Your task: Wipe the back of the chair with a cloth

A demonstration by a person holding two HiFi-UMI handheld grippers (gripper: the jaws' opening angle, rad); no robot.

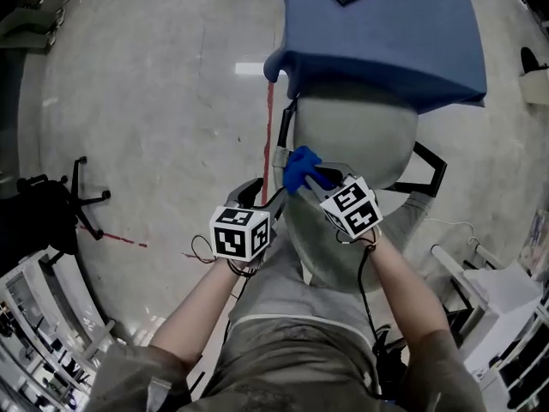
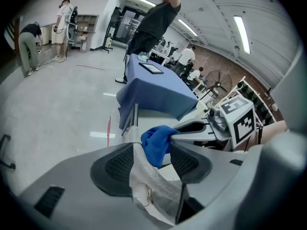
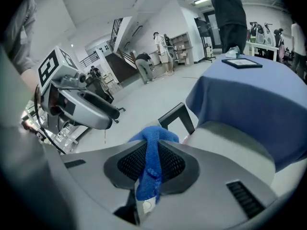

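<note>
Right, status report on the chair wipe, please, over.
Right gripper shut on blue cloth, at the chair back top edge. Left gripper shut on the chair back rim. Nothing in the way; blue-draped table beyond.

Large open lab or workshop hall: bare concrete floor [image 1: 154,101] with red tape line [image 1: 268,118], ceiling strip lights [image 2: 241,30], blue-draped counter [image 2: 153,90], wall shelving [image 2: 86,25], people [image 2: 184,57] at workstations
</note>
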